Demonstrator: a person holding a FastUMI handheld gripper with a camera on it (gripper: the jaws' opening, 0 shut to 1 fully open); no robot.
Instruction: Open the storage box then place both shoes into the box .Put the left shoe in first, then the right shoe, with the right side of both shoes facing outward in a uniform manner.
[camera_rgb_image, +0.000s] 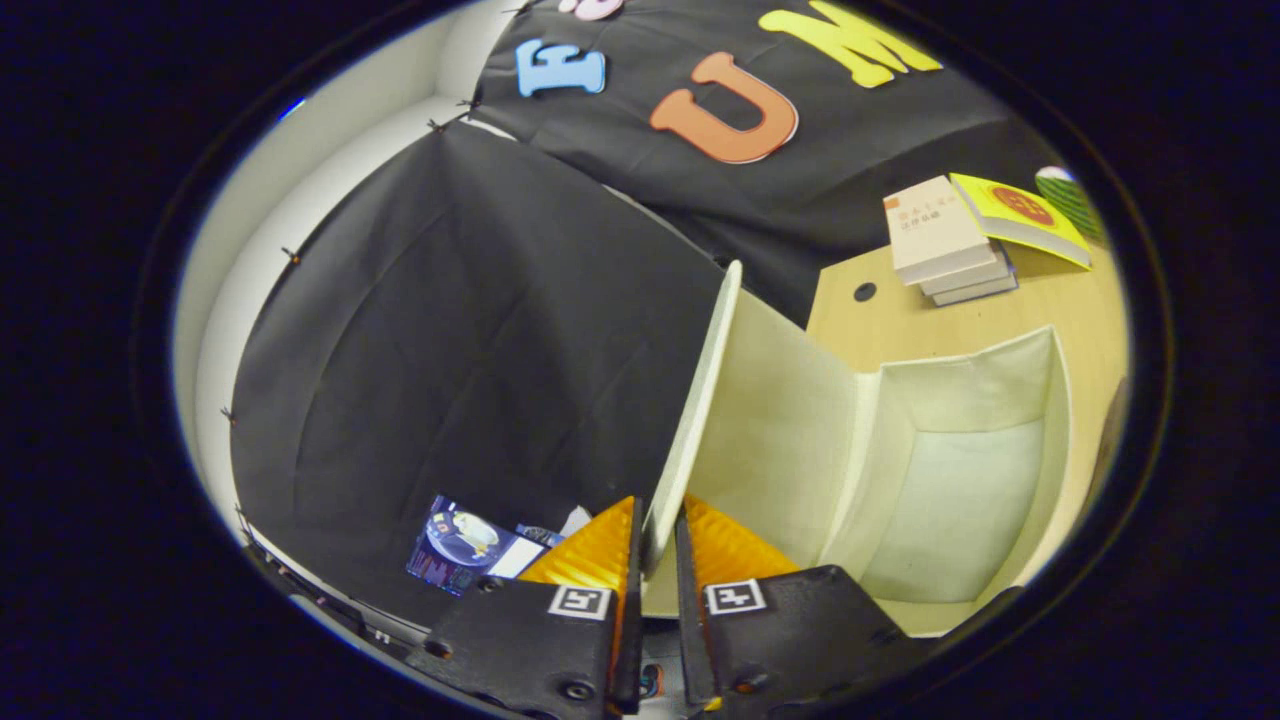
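The storage box (950, 480) stands open on the worktop (1085, 300), its cavity facing the tool, its lid (700, 400) raised edge-on, running from between the fingers away toward the booth wall. The tool (660, 550) is nearly closed, both fingers pinching the lid's near edge. Books (950, 240) are stacked beyond the box.

The storage box (950, 470) sat at the lower right of the frame, a cream-white fabric box, open, its pale interior showing. Its lid (695, 410) stood raised nearly on edge, running from the frame's centre down to the bottom middle, where the gripper (658, 560) pinched its rim between both fingers.
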